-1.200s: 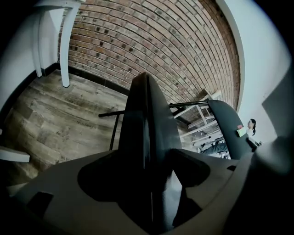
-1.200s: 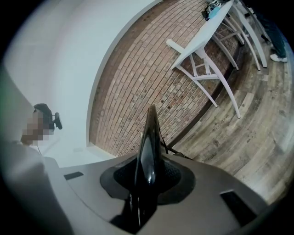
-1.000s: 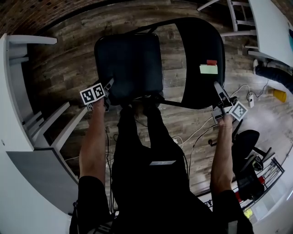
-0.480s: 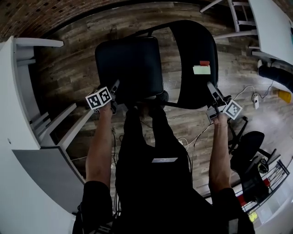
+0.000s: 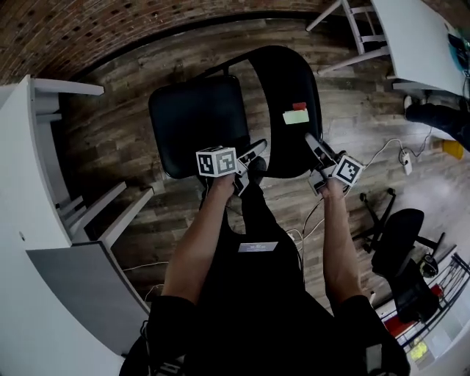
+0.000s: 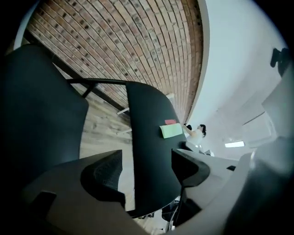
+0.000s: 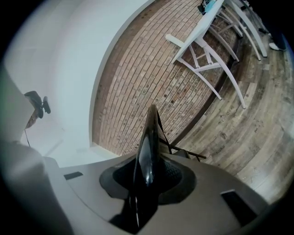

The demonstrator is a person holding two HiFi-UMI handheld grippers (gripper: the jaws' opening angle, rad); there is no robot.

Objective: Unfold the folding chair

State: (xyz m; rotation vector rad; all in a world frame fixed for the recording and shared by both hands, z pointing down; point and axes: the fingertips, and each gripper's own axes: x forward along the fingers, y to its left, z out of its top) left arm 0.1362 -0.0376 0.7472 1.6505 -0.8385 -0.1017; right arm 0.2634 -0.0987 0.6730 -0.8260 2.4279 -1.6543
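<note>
The black folding chair stands on the wood floor with its seat (image 5: 194, 125) at the left and its curved backrest (image 5: 283, 110) at the right. The backrest bears a green and a red sticky note (image 5: 296, 116). My left gripper (image 5: 255, 152) is open at the backrest's lower left edge. In the left gripper view the backrest (image 6: 151, 137) runs between the left gripper's (image 6: 147, 167) spread pads, with floor showing beside the left pad. The seat (image 6: 36, 114) fills that view's left side. My right gripper (image 5: 316, 150) is shut on the backrest's right edge, seen edge-on (image 7: 147, 151) between its pads.
White shelving (image 5: 44, 183) stands close at the left. A white table (image 5: 411, 37) and white chair (image 5: 360, 29) are at the top right, with a brick wall (image 5: 110, 22) behind. A black office chair (image 5: 400, 235) and cables (image 5: 389, 150) lie to the right.
My left gripper has left the seat's near-left corner and swung right and up to the backrest's lower edge. My right gripper stays on the backrest, drawn slightly nearer.
</note>
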